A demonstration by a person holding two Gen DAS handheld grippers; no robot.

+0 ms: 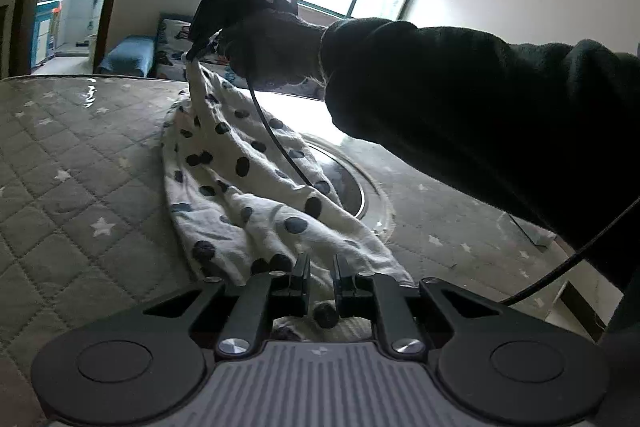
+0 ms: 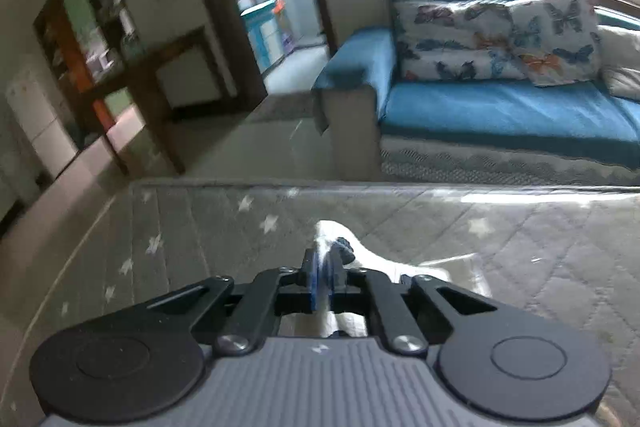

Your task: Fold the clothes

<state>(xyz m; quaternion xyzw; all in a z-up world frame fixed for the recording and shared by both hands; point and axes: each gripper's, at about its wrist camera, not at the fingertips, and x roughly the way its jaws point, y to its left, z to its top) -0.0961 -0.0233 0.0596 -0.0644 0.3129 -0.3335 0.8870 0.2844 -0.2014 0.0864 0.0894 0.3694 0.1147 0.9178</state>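
Note:
A white garment with dark polka dots (image 1: 248, 179) lies stretched over a grey quilted table cover with white stars (image 1: 68, 163). My left gripper (image 1: 321, 267) sits at the garment's near edge, its jaws slightly apart with cloth between and under them. My right gripper (image 1: 196, 51) is at the far end of the garment, shut on a corner and lifting it. In the right wrist view my right gripper (image 2: 325, 263) is shut on the white cloth (image 2: 376, 259), which trails off to the right.
A black cable (image 1: 276, 143) hangs from the right gripper across the garment. A round metal-rimmed inset (image 1: 352, 183) sits in the table beside the cloth. A blue sofa (image 2: 500, 111) with butterfly cushions stands beyond the table's far edge (image 2: 360, 187). A doorway and shelves are at left.

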